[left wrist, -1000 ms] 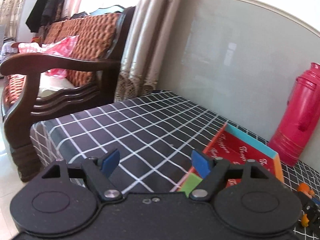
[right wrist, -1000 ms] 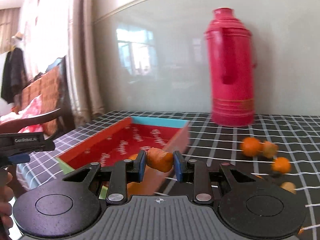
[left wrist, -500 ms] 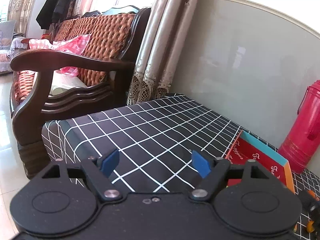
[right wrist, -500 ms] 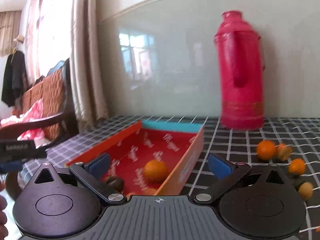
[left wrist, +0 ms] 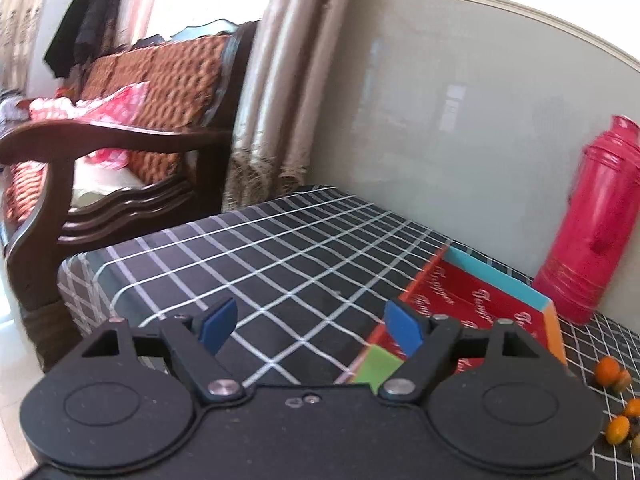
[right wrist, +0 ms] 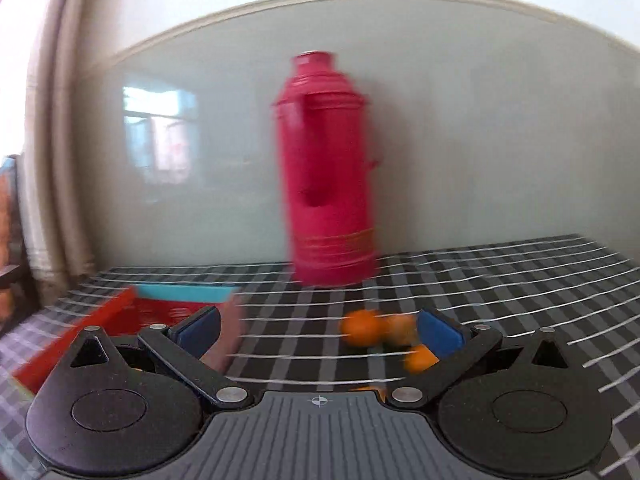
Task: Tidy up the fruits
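Note:
A shallow red box (left wrist: 476, 300) with teal and orange walls lies on the checked tablecloth, just ahead and right of my left gripper (left wrist: 310, 326), which is open and holds nothing. Several small orange fruits (left wrist: 606, 372) lie loose to the right of the box. In the blurred right wrist view my right gripper (right wrist: 319, 330) stands wide open with nothing between its pads. It points at the loose fruits (right wrist: 362, 328) on the cloth beyond its fingertips. The red box (right wrist: 128, 312) sits at its left, and the inside of the box is hidden.
A tall red thermos (right wrist: 328, 184) stands against the wall behind the fruits, also at the right edge (left wrist: 592, 220). A wooden sofa (left wrist: 120, 152) and curtains (left wrist: 276, 92) lie beyond the table's left end (left wrist: 92, 276).
My right gripper opened and let go of the orange fruit over the red box, then swung right to face the loose fruits. The left gripper stayed open and its view shifted only slightly.

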`<state>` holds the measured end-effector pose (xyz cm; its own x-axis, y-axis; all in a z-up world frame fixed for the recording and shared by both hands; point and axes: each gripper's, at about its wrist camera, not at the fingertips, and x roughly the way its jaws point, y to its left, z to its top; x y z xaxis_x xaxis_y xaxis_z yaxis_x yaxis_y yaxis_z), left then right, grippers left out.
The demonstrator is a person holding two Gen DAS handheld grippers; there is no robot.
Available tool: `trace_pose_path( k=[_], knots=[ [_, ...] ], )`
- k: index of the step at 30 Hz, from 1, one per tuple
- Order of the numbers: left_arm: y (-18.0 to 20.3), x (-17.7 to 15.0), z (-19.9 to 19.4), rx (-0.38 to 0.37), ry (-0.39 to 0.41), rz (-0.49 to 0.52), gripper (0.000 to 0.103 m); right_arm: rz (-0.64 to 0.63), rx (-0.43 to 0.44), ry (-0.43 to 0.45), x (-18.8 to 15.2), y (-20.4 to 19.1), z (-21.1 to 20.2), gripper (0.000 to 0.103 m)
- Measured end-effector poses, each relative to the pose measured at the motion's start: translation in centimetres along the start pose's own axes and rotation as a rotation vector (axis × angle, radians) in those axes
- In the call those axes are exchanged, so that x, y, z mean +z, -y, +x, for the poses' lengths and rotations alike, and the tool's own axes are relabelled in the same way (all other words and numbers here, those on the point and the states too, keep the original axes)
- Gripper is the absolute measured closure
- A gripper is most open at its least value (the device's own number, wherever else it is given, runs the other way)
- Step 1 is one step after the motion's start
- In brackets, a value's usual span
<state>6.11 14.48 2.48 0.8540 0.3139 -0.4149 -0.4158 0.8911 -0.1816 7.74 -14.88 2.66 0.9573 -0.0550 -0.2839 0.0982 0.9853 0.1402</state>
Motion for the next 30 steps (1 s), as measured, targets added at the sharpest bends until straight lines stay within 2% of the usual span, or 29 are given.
trace_pose_path(
  k=[7,10,12,16,19,22,26,30],
  knots=[
    [5.3,-1.2,-1.4,-0.132,0.052,0.107,0.027,0.003,-0.224,0.035,0.0,4.2,-0.6,0.000],
    [8.0,-2.0,-2.2,-0.199,0.086,0.172,0.027,0.023,-0.384,0.040,-0.4,6.4,-0.7,0.000],
    [9.8,-2.7,-2.8,-0.250,0.101,0.212,0.025,0.024,-0.435,0.038,-0.4,7.8,-0.8,0.000],
    [13.2,-4.3,-3.5,-0.361,0.097,0.290,0.025,0.008,-0.505,0.043,-0.7,10.0,-1.2,0.000],
    [15.7,-5.8,-3.7,-0.422,0.086,0.360,0.025,-0.033,-0.589,0.035,-1.0,11.0,-1.2,0.000],
    [17.8,-7.4,-3.7,-0.463,0.059,0.409,0.027,-0.018,-0.692,0.020,-1.5,12.2,-1.0,0.000],
    [20.4,-9.0,-2.9,-0.509,-0.011,0.452,0.030,0.033,-0.703,0.024,-1.8,14.3,-1.7,0.000],
    [22.3,-10.4,-2.2,-0.538,-0.050,0.483,0.036,0.018,-0.680,0.014,-2.0,15.2,-2.0,0.000]
  ],
)
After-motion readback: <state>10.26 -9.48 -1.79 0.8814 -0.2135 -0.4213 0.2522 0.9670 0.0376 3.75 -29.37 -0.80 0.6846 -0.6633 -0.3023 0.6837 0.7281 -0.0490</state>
